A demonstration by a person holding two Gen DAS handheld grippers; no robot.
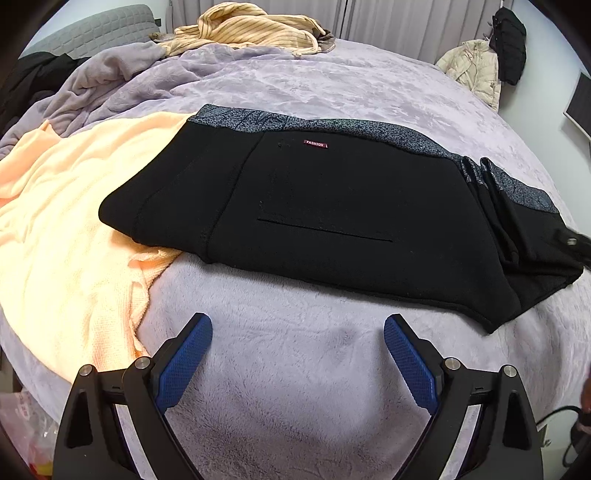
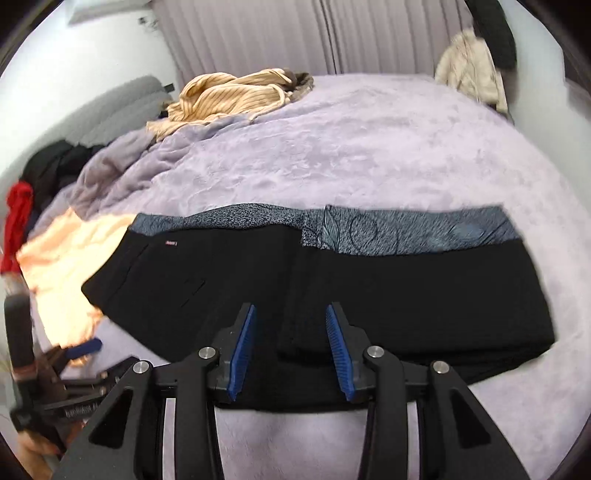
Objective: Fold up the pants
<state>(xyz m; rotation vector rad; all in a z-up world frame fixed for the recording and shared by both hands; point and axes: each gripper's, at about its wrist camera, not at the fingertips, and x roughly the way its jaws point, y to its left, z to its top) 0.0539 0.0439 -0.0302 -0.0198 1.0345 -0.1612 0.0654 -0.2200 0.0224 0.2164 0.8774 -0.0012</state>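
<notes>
Black pants [image 1: 314, 206] with a grey patterned waistband [image 1: 332, 125] lie folded across the lilac bed cover; a small "FASHION" label [image 1: 316, 144] shows near the band. In the right wrist view the pants [image 2: 406, 288] have one part doubled over on the right. My left gripper [image 1: 297, 325] is open wide over bare cover, just short of the pants' near edge, holding nothing. My right gripper [image 2: 291, 308] hovers over the near edge of the pants, its blue pads [image 2: 242, 350] partly apart and pressing on nothing. The left gripper [image 2: 74, 354] also shows at the lower left there.
A peach towel [image 1: 66, 206] lies under the pants' left end. A striped yellow garment [image 1: 251, 29] and a bunched lilac blanket [image 1: 110, 77] sit at the far side. Dark and red clothes [image 2: 18, 214] pile at the left. A cream coat [image 1: 472, 66] hangs far right.
</notes>
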